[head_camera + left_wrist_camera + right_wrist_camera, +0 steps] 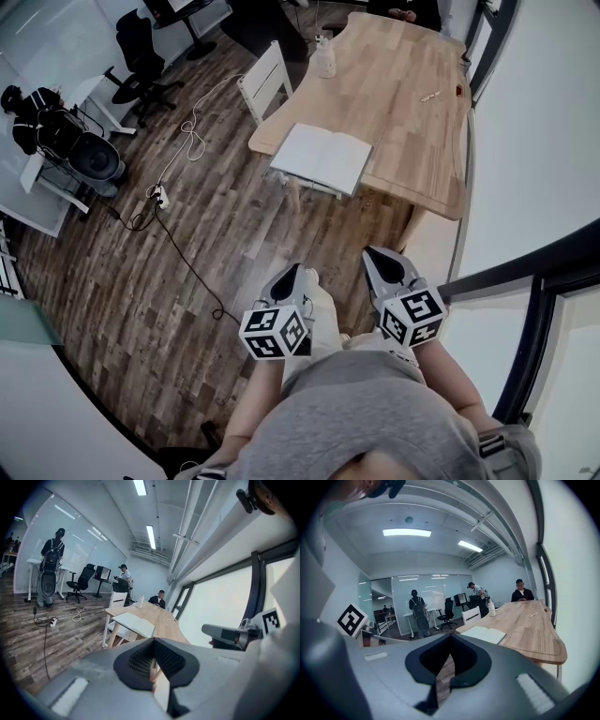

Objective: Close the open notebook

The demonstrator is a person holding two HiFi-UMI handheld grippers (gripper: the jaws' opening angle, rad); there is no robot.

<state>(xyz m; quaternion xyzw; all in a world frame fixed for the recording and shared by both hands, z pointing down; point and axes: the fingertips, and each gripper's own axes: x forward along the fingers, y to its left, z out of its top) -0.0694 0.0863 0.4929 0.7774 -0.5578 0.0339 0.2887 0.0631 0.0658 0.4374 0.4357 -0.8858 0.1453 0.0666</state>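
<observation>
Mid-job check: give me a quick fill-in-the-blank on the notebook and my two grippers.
The notebook lies ___, pages up, on the wooden table.
The left gripper has its jaws ___.
The right gripper, also shut, holds ___.
Missing words: open; shut; nothing.

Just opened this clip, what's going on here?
A person stands a little way short of the wooden table, holding the left gripper and the right gripper out in front, both shut and empty. The open notebook lies flat at the table's near edge, untouched. Closing it has not begun.
</observation>
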